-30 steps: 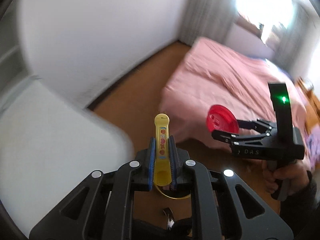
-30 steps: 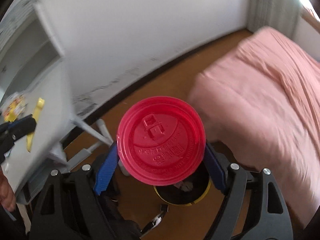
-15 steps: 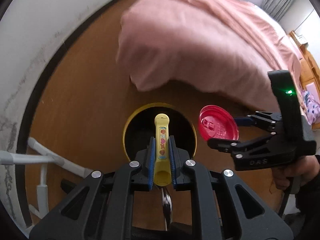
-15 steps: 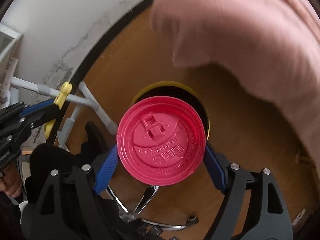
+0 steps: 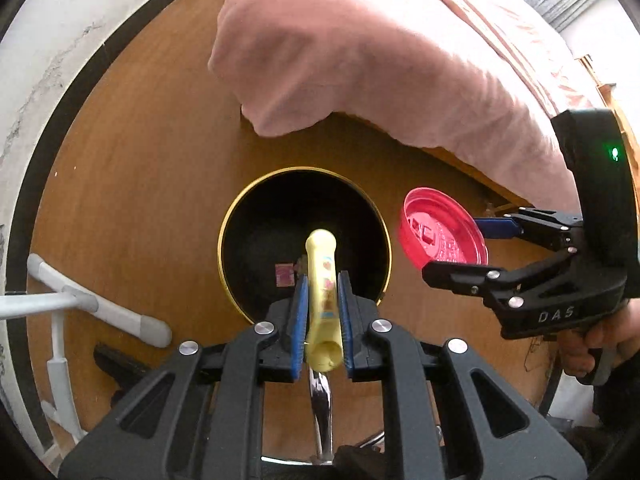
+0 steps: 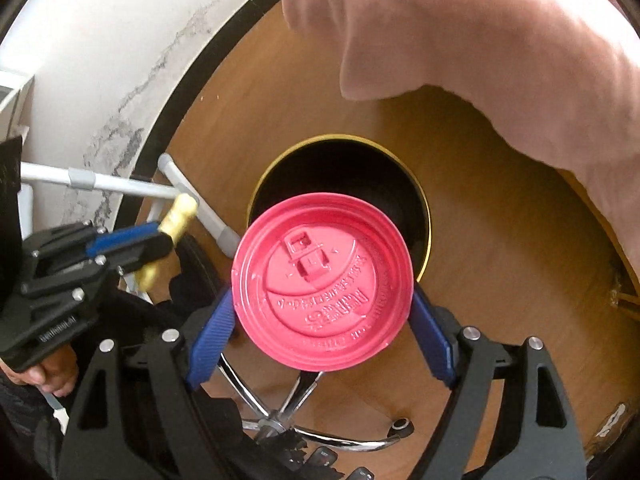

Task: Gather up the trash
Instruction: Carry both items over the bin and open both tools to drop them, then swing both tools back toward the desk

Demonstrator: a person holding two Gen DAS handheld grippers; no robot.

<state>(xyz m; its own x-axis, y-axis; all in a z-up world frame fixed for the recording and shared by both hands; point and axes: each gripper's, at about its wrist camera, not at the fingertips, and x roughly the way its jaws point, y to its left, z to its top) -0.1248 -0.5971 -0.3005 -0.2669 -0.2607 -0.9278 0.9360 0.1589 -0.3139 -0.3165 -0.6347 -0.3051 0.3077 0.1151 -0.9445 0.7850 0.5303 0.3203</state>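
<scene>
A black round bin with a gold rim (image 5: 304, 169) stands on the wooden floor, straight below both grippers. My left gripper (image 5: 323, 280) holds a yellow tube-shaped wrapper (image 5: 322, 272) upright over the bin's mouth. Its jaws are starting to open, and the blue pads still touch the wrapper. My right gripper (image 6: 322, 304) is shut on a red plastic cup lid (image 6: 322, 280) by its rim. It holds the lid flat over the near edge of the bin (image 6: 340, 160). In the left wrist view the lid (image 5: 442, 236) hangs just right of the bin.
A pink bedspread (image 5: 400, 60) overhangs the floor behind the bin. The white wall with a black skirting (image 5: 52, 100) curves along the left. White frame legs (image 5: 100, 308) stand left of the bin, and a chrome chair base (image 6: 320, 432) lies below. A small pink scrap (image 5: 285, 275) lies inside the bin.
Both grippers have come down and tipped toward the floor, from facing the wall and bed to hanging over the bin. The bin now looks larger. Wrapper and lid stay gripped.
</scene>
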